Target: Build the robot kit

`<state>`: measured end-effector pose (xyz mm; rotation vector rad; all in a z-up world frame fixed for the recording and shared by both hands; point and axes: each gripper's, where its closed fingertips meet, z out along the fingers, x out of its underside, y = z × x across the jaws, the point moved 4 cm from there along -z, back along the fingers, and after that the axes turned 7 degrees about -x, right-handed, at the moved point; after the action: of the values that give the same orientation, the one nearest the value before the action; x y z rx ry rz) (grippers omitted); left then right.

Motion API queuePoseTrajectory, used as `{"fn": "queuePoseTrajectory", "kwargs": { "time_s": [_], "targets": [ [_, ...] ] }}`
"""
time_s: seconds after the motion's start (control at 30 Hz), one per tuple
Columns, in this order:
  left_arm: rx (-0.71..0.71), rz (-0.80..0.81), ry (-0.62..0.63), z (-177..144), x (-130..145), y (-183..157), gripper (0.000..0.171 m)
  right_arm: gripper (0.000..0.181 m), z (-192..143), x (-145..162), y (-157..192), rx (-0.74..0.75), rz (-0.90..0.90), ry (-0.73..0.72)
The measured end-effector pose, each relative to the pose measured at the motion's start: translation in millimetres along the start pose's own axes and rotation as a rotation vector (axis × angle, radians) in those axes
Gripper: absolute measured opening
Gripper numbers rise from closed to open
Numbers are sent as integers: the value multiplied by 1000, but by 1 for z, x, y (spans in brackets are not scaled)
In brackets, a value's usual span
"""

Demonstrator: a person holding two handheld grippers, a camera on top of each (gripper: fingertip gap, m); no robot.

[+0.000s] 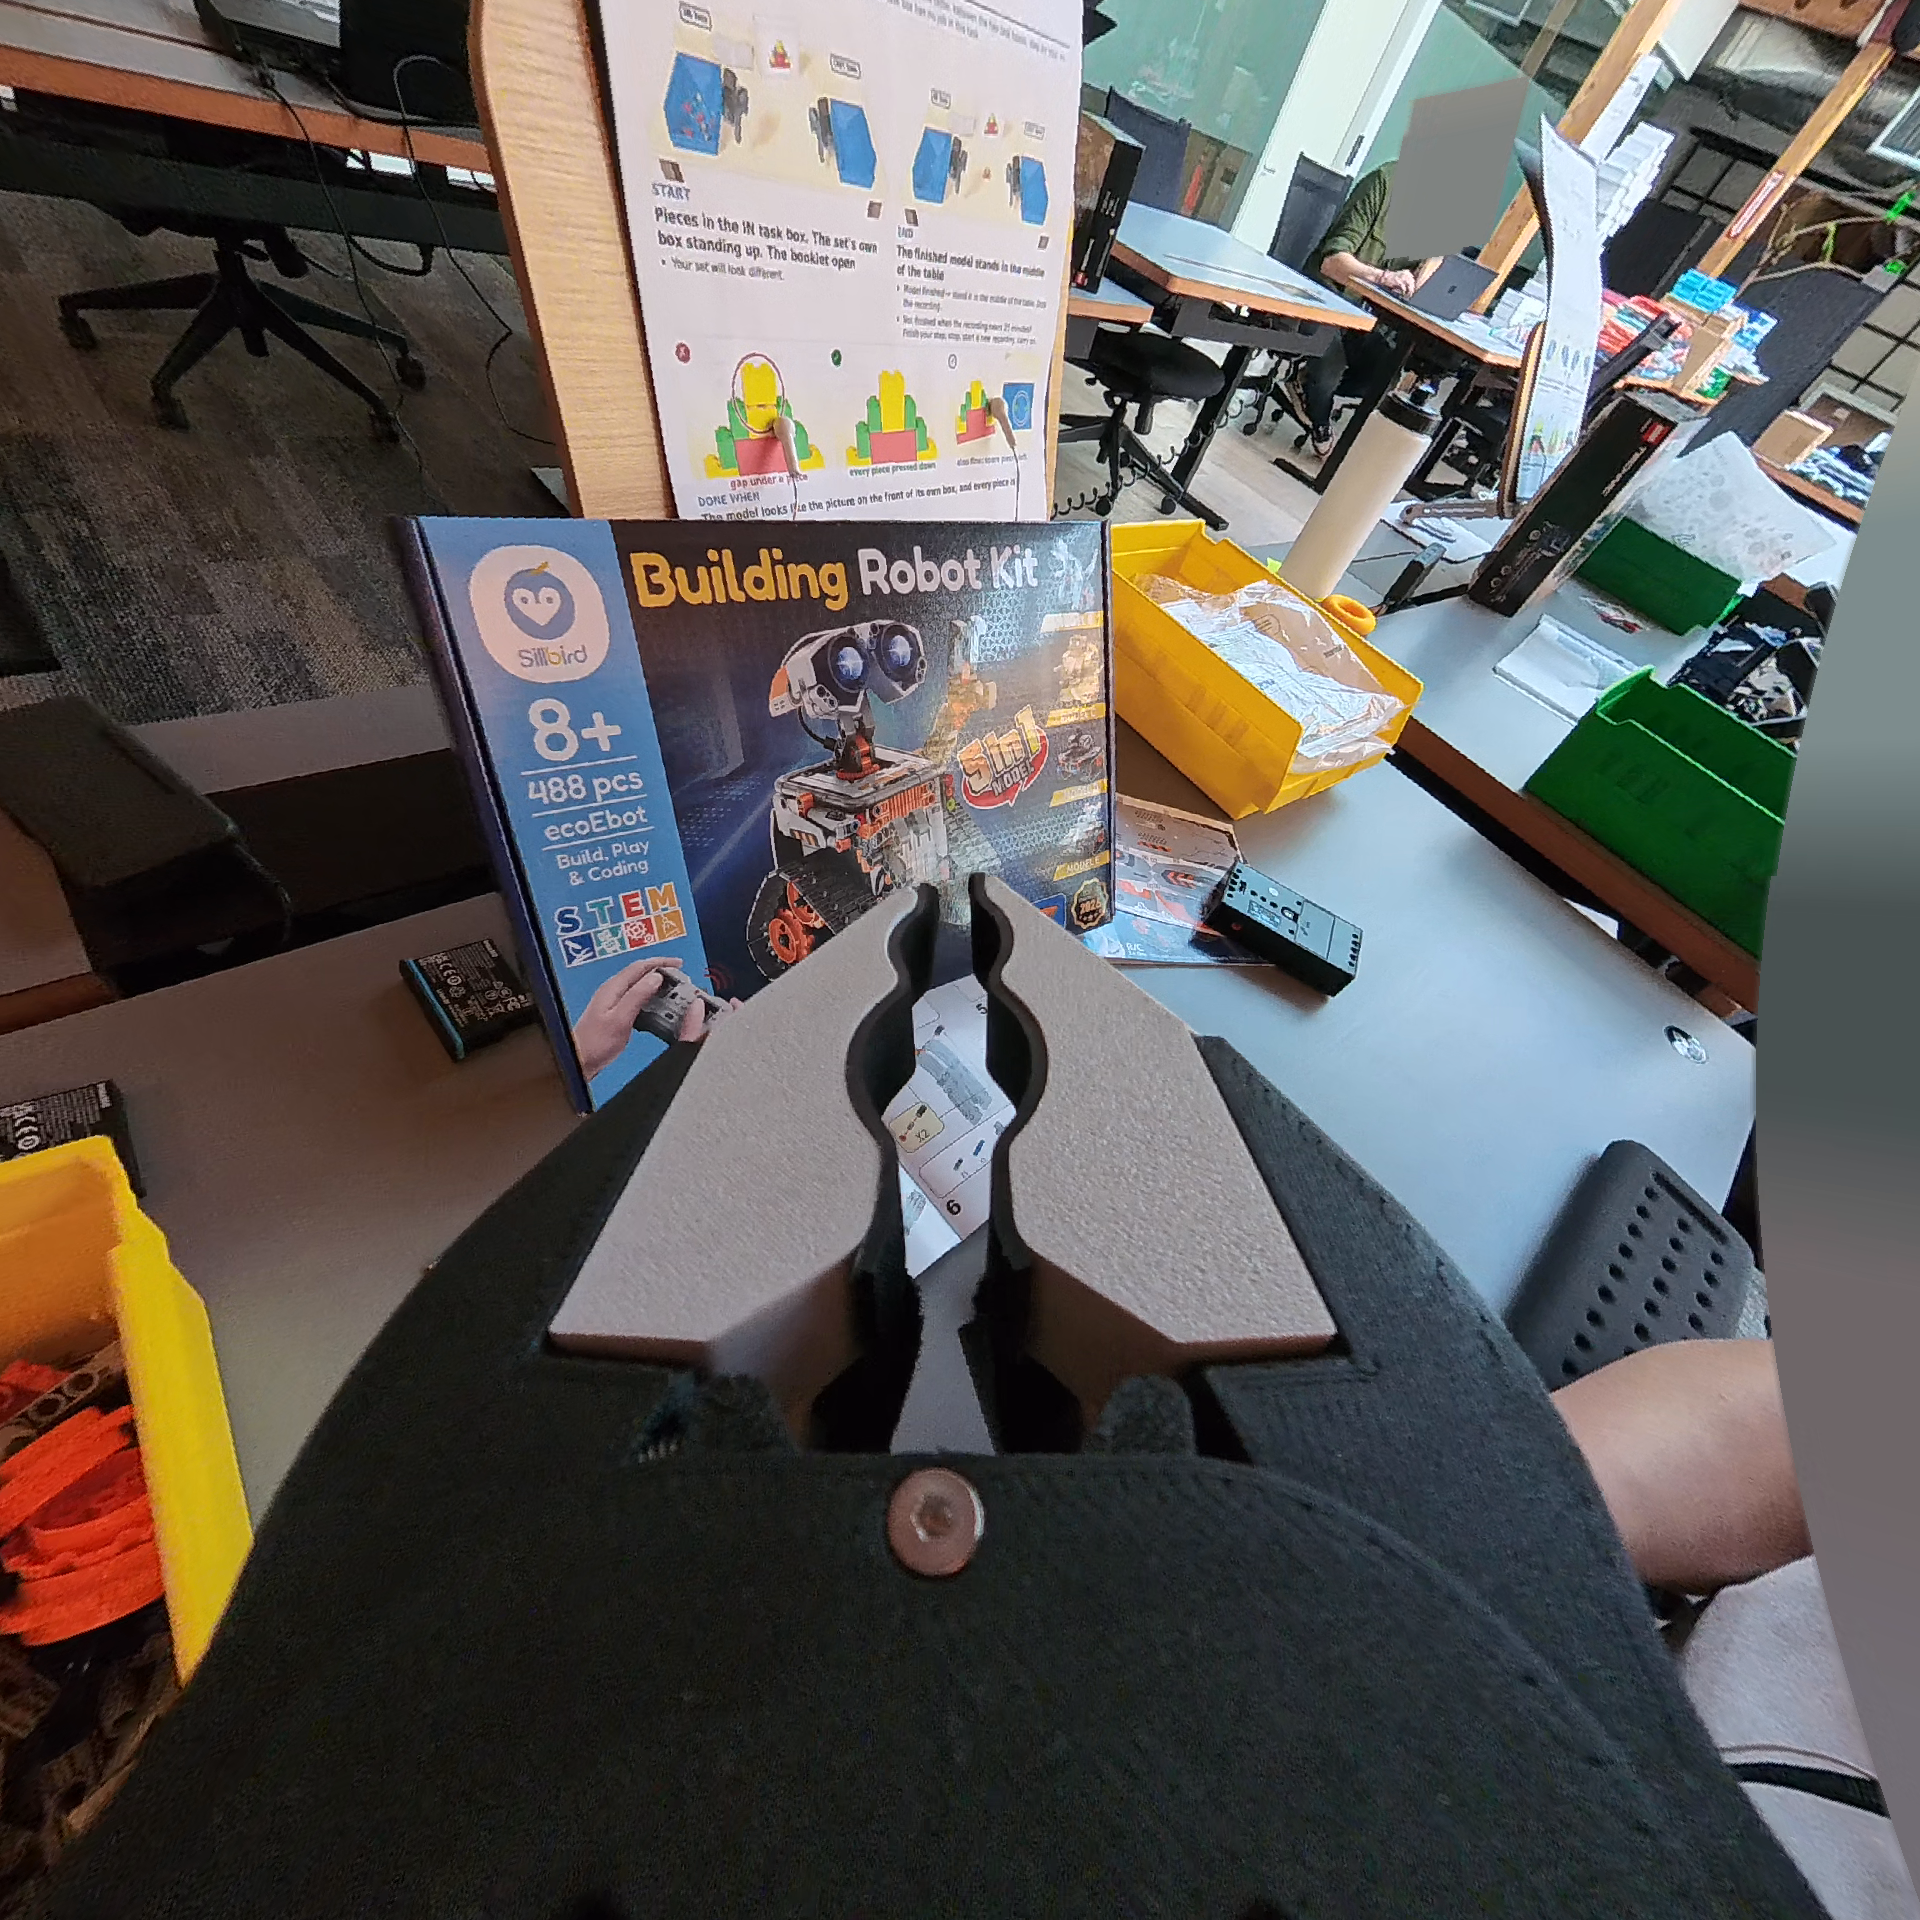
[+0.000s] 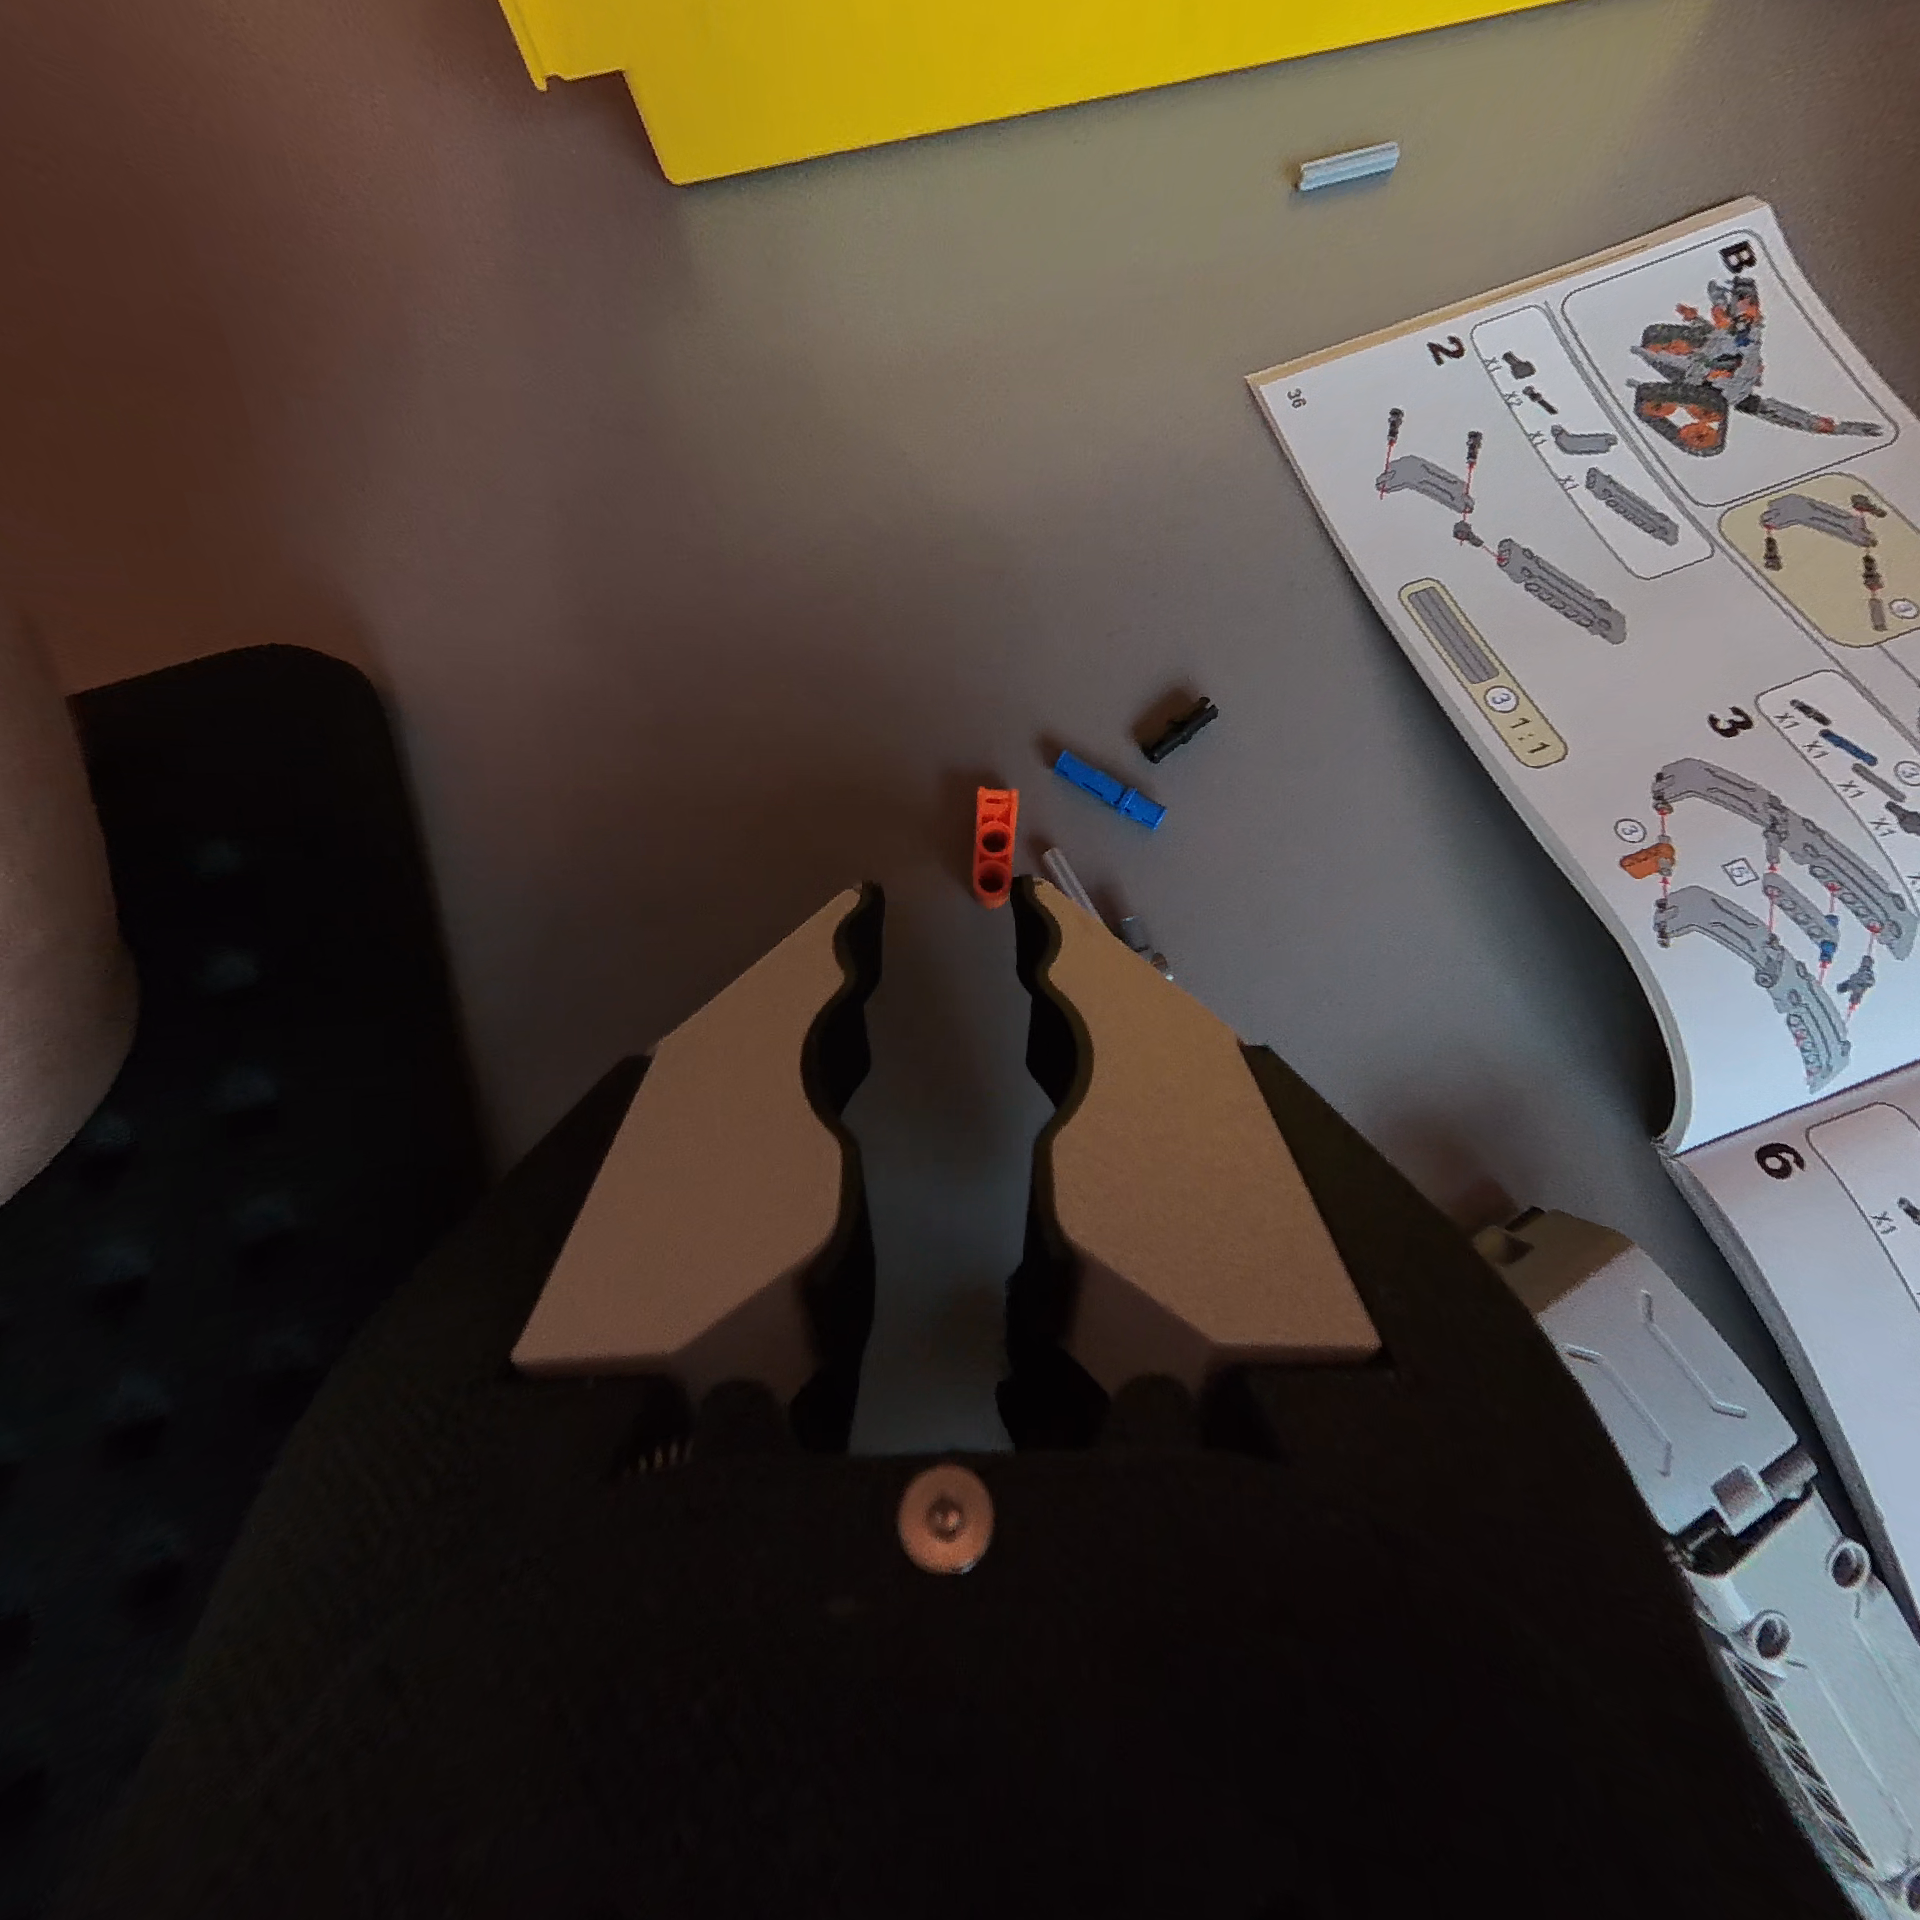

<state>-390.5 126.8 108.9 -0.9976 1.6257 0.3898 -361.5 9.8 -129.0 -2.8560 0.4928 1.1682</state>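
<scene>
The left gripper (image 1: 951, 894) hangs above the grey tabletop (image 1: 1455, 997) with its fingertips nearly together, only a thin slit between them, and nothing held. Just beyond its tips a blue robot kit box (image 1: 769, 769) stands upright near the middle of the tabletop, and a white instruction booklet (image 1: 951, 1101) shows through the gap between the fingers. To the box's right a black battery pack (image 1: 1288, 928) rests on a printed leaflet (image 1: 1164, 873), and behind that, toward the far right edge, sits a yellow bin (image 1: 1184, 707) with a clear plastic bag (image 1: 1268, 644) inside. A second yellow bin (image 1: 156, 1382) at the near left edge holds orange pieces (image 1: 73, 1496). The right gripper (image 2: 945, 888) points down at the tabletop (image 2: 727, 520) with its fingers a little apart and empty. A small orange connector (image 2: 994, 842) with two round holes lies just past its tips, close to the right fingertip (image 2: 1049, 914); I cannot tell whether they touch. Beside it lie a blue pin (image 2: 1108, 789) and a black pin (image 2: 1179, 726), each apart from the others. A pale grey piece (image 2: 1347, 166) lies farther off near a yellow bin wall (image 2: 935, 83). The open booklet (image 2: 1621, 623) lies toward the right edge.
</scene>
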Motion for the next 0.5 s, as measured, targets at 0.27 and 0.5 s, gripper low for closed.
{"fn": "queuePoseTrajectory", "kwargs": {
  "time_s": [0.27, 0.5],
  "targets": [
    [7, -13, -26, -6, -3, 1, 4, 27, 8, -2, 1, -6, 21, 18],
    [10, -5, -16, -3, -2, -2, 5, 8, 13, -7, 7, -27, 11, 25]
  ]
}}
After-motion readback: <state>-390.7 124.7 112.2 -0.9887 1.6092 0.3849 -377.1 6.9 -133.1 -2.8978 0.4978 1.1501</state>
